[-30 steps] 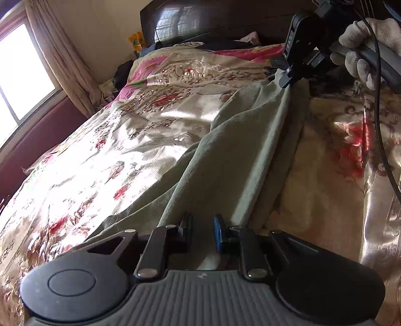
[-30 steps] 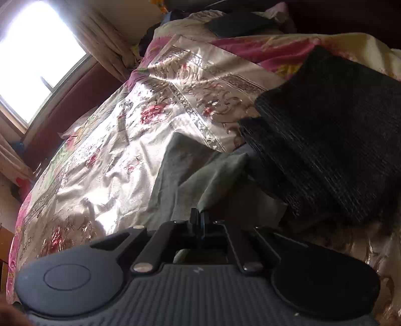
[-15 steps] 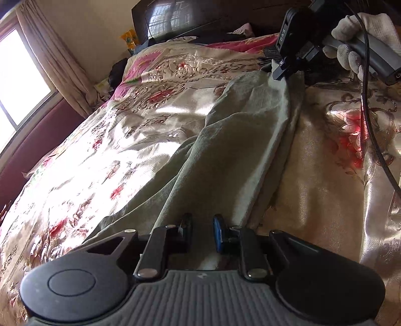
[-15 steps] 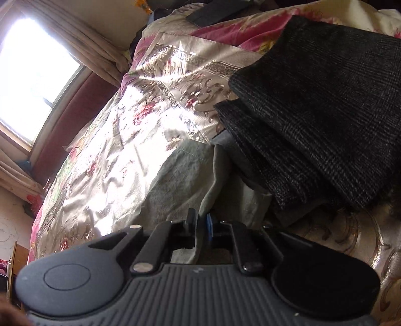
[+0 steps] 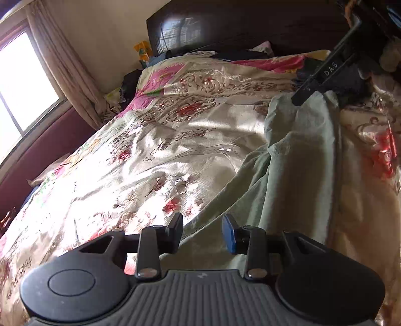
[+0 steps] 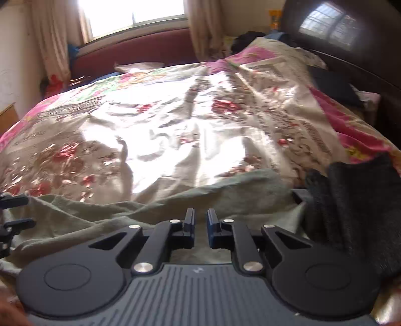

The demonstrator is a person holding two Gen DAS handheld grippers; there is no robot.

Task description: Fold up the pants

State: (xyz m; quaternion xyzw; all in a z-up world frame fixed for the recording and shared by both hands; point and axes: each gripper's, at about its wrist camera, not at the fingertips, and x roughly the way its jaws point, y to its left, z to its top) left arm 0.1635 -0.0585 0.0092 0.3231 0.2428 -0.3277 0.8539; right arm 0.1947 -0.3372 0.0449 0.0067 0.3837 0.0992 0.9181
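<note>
Grey-green pants (image 5: 295,160) lie stretched lengthwise on the floral bedspread (image 5: 155,150). My left gripper (image 5: 202,229) is open just above their near end, with nothing between its fingers. My right gripper (image 6: 200,220) is open a little over the far end of the pants (image 6: 155,208), with nothing in it. In the left wrist view one right finger (image 5: 318,80) shows by the top edge of the pants. In the right wrist view the left gripper's fingers (image 6: 15,213) show at the left edge.
A stack of dark folded garments (image 6: 361,210) lies beside the pants, at the right in the right wrist view. A dark headboard (image 5: 250,27) stands behind. A window (image 6: 135,12) and curtains (image 5: 62,67) are across the bed. Clutter (image 5: 130,82) sits by the bed's corner.
Both grippers have opened and let go of the pants. The right gripper has swung round and now faces across the bed toward the window. The pants have settled flat.
</note>
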